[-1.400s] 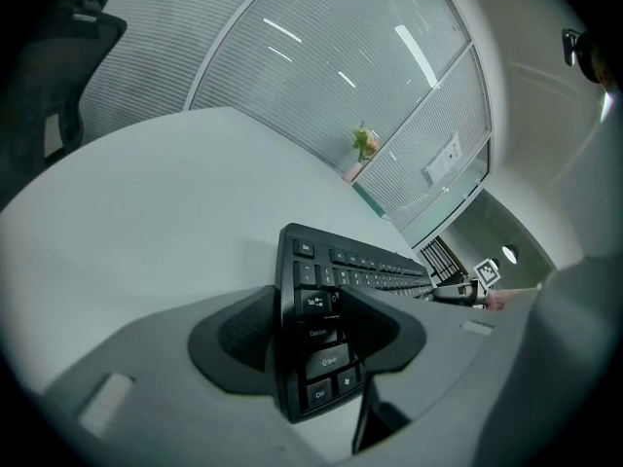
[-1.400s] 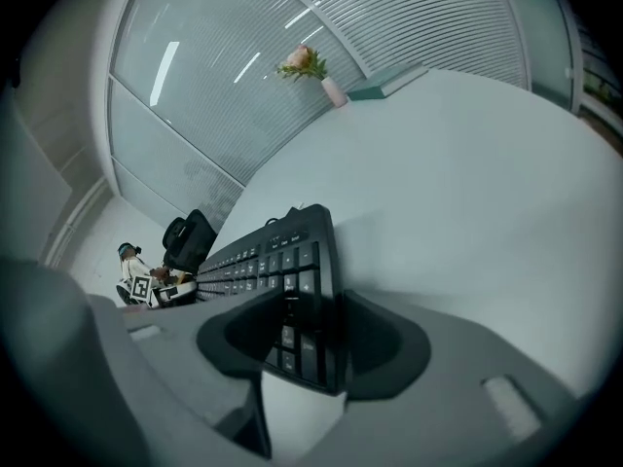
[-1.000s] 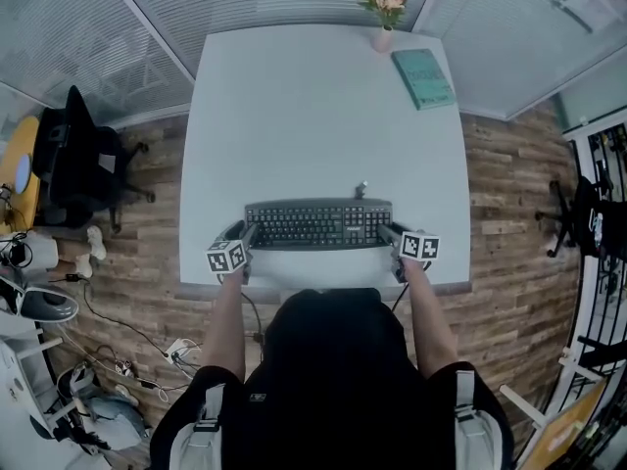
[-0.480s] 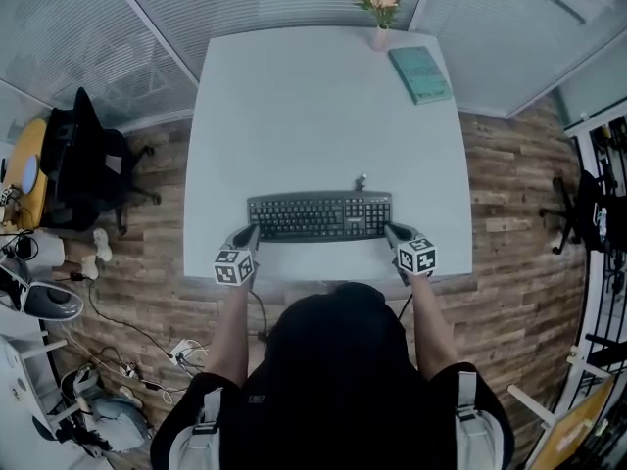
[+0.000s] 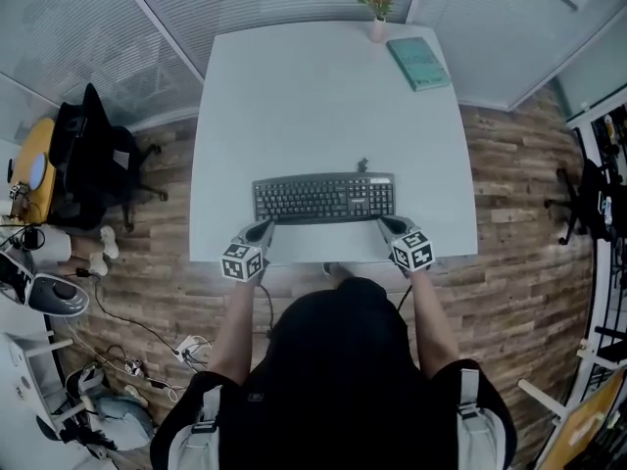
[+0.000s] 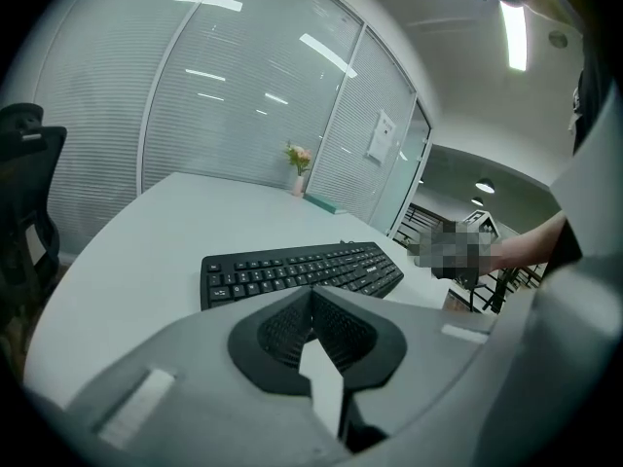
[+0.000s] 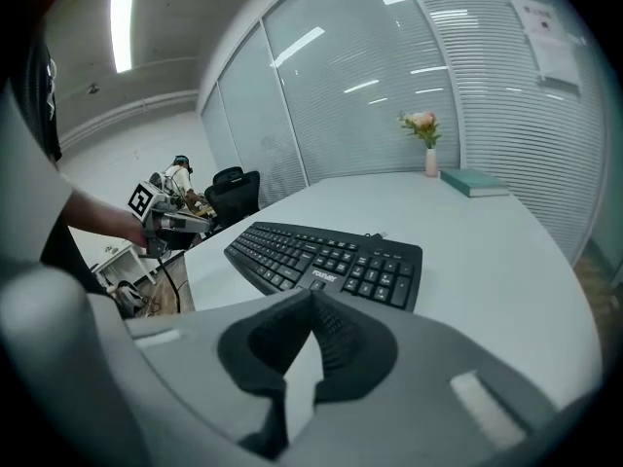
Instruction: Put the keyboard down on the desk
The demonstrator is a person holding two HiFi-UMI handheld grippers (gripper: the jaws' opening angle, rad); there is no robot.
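The left hand-held gripper (image 6: 311, 298) has its jaws together on nothing, and so does the right hand-held gripper (image 7: 311, 300) (both hover at the near edge of the table (image 5: 323, 96)). The black keyboard (image 5: 323, 198) lies flat on the table just beyond them. A flower vase (image 5: 376, 29) and a teal book (image 5: 418, 64) sit at the far edge

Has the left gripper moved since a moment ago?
Yes. The left gripper has let go of the keyboard and drawn back toward the front edge of the desk.
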